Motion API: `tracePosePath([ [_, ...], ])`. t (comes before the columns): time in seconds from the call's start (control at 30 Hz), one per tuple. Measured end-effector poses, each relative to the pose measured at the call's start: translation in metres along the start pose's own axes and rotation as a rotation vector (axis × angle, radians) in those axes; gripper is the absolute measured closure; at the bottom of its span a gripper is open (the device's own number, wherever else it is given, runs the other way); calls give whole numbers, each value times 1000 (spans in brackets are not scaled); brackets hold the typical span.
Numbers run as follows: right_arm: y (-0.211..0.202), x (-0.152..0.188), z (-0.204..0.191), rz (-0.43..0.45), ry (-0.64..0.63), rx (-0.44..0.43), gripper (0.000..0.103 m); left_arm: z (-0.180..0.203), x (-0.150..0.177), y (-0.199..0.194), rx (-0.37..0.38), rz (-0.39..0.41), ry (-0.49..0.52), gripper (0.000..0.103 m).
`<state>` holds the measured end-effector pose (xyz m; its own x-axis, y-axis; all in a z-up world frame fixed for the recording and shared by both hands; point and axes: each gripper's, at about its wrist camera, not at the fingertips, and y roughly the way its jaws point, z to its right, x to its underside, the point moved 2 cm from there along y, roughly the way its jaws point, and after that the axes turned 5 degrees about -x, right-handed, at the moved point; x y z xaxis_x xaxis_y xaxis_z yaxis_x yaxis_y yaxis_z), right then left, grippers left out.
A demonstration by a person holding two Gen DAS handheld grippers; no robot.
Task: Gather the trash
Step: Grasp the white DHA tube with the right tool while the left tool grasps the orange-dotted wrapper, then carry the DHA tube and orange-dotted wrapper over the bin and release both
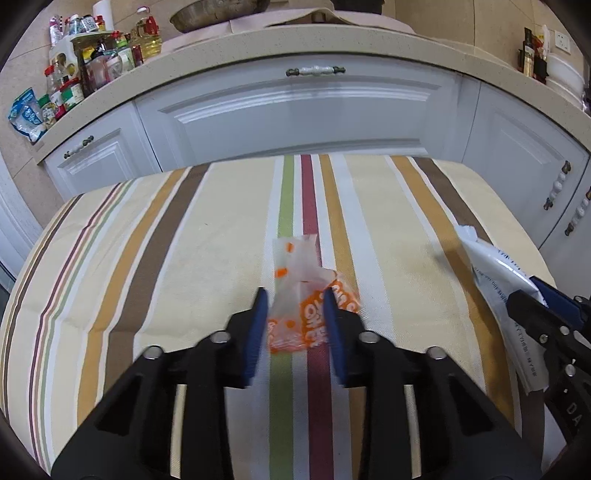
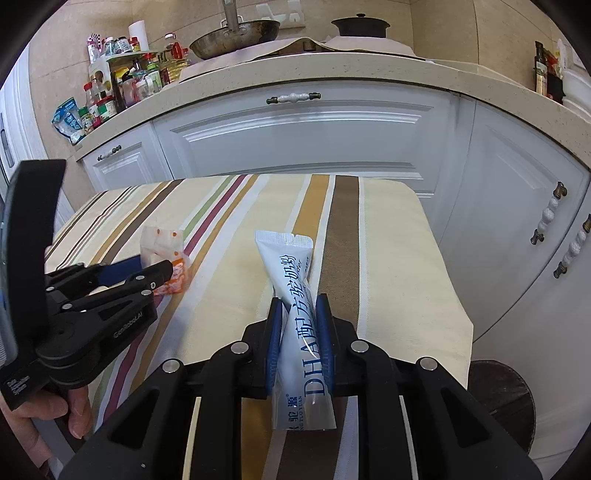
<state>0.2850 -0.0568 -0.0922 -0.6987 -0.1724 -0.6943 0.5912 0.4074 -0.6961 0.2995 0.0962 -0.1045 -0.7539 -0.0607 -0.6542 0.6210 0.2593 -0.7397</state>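
Note:
An orange and white crumpled wrapper [image 1: 306, 295] lies on the striped tablecloth [image 1: 166, 240]. My left gripper [image 1: 295, 295] straddles it with its blue pads either side, a gap still showing on the left. The wrapper also shows in the right wrist view [image 2: 166, 251], with the left gripper [image 2: 155, 267] at it. My right gripper [image 2: 299, 306] is shut on a white sachet with blue print [image 2: 291, 273], held above the cloth. The sachet [image 1: 495, 273] and right gripper [image 1: 535, 295] appear at the right of the left wrist view.
White kitchen cabinets [image 1: 295, 110] with a beige counter stand just beyond the table's far edge. Bottles and jars [image 1: 85, 62] crowd the counter's left end. A wok [image 2: 236, 33] and pot sit on the stove. A dark round stool [image 2: 498, 391] stands by the table's right side.

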Motion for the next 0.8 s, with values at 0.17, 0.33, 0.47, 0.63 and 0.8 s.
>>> tracePosePath([
  [0.17, -2, 1, 1, 7, 3, -5, 83, 1, -2, -2, 8, 18, -2, 83],
  [0.33, -11, 2, -1, 35, 2, -7, 83, -3, 2, -10, 19, 30, -19, 88],
  [0.47, -23, 3, -3, 67, -1, -10, 83, -7, 8, -28, 34, 59, -35, 89],
  [0.63, -41, 6, -8, 111, -11, -11, 83, -15, 17, -60, 18, 138, -50, 90],
  [0.8, -61, 8, -12, 146, -15, -6, 83, -26, 25, -90, 24, 185, -62, 90],
])
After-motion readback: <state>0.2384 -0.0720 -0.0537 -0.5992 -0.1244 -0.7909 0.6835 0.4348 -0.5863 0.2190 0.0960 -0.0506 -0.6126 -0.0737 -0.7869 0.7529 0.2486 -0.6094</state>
